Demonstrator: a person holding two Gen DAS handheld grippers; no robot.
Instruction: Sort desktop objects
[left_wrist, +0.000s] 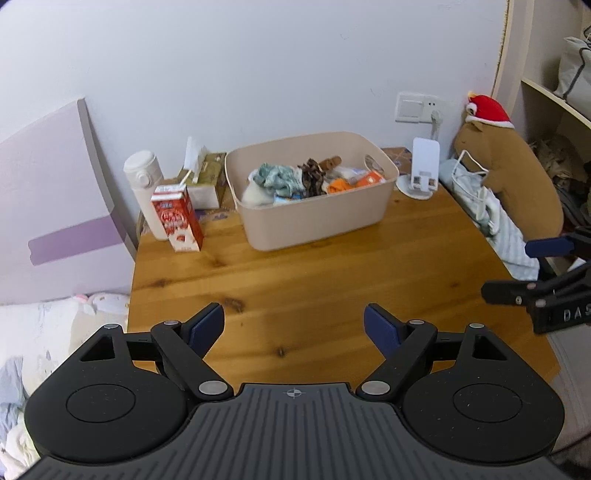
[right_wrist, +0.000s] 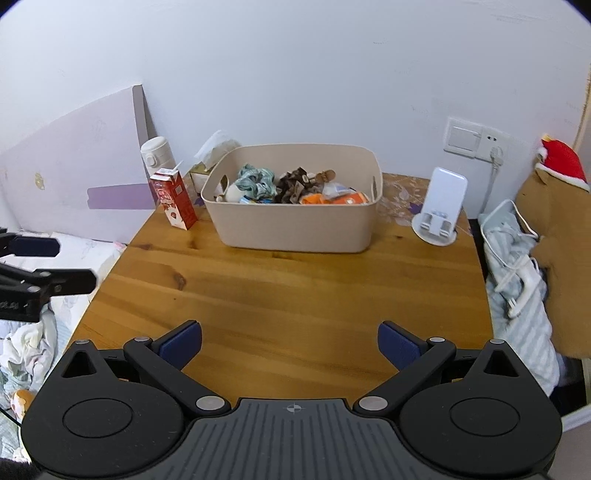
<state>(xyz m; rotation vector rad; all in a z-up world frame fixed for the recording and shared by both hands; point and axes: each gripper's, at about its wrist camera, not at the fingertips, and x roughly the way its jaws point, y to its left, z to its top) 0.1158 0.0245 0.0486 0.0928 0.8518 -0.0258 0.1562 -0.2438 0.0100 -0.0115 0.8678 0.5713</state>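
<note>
Left tool (left_wrist: 294, 328) and right tool (right_wrist: 290, 345) side by side, angled down over bare worktop (right_wrist: 280, 288), both released, empty, well short of bin (right_wrist: 295, 225)

A bin (right_wrist: 295, 225) sits toward the back of the table (right_wrist: 288, 295), with small items (right_wrist: 291, 188) heaped in it. Left of it stands a carton (right_wrist: 173, 201) — a bottle (right_wrist: 157, 157) and a tissue box (left_wrist: 207, 181) behind. To its right stands a phone stand (right_wrist: 441, 206), well apart.
</note>
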